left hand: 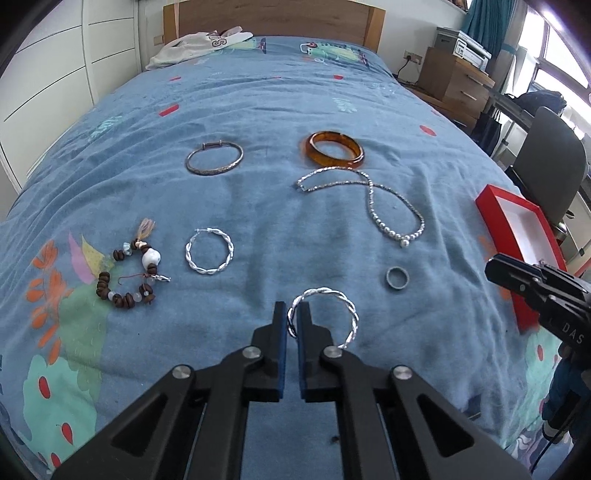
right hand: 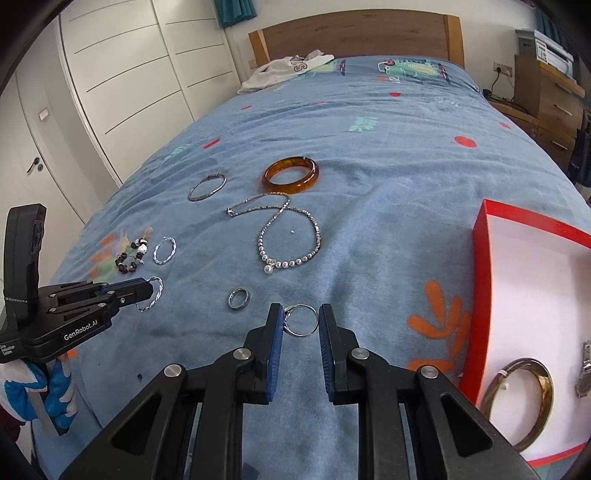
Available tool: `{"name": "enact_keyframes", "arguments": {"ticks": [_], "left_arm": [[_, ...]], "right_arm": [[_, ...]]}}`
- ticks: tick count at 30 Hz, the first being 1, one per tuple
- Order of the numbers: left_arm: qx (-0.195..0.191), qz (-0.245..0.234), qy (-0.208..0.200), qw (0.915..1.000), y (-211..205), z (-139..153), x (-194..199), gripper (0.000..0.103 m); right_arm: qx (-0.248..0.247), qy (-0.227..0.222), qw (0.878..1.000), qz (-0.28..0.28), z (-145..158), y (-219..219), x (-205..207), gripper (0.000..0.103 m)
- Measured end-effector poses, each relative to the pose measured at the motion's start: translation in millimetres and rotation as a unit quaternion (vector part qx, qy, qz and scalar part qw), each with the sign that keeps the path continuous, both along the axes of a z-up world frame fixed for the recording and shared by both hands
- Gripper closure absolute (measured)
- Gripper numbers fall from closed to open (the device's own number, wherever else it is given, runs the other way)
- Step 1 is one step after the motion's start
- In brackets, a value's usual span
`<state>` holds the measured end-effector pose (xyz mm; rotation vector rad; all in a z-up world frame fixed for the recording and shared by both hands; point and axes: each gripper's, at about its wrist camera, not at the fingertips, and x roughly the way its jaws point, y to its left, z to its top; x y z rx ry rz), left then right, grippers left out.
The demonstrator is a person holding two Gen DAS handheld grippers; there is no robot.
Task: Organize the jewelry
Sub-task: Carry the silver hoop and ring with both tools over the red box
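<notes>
My left gripper [left hand: 291,314] is shut on the left side of a twisted silver hoop [left hand: 345,317] low on the blue bedspread; it also shows in the right wrist view [right hand: 151,295]. My right gripper [right hand: 301,317] is open around a thin silver ring [right hand: 301,320] that lies on the bed. On the bedspread lie a second twisted hoop [left hand: 209,251], a brown bead bracelet [left hand: 127,275], a silver bangle [left hand: 214,158], an amber bangle [left hand: 335,149], a silver bead necklace [left hand: 373,199] and a grey ring [left hand: 397,277].
A red box with a white inside [right hand: 532,288] sits at the bed's right edge and holds a brown bangle [right hand: 524,398] and a watch [right hand: 585,369]. A white garment [left hand: 195,46] lies by the wooden headboard [left hand: 273,18]. A nightstand [left hand: 454,81] and a chair [left hand: 554,155] stand on the right.
</notes>
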<state>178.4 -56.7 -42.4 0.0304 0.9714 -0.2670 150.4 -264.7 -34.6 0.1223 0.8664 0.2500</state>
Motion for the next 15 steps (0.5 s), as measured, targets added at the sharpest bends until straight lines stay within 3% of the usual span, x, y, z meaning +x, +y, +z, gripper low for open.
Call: {"name": "enact_keyframes", "arguments": {"ticks": [6, 15], "left_arm": [[-0.010, -0.040, -0.012, 0.9991, -36.6, 25.1, -16.4, 0.099], [-0.034, -0.120, -0.012, 0.9922, -133.3, 48.2, -28.9, 0.099]], "right_arm": [[-0.008, -0.022, 0.999, -0.024, 26.9, -29.7, -28.5, 0.084], [-0.037, -0.024, 0.994, -0.097, 43.1, -123.9, -68.9, 0.084]]}}
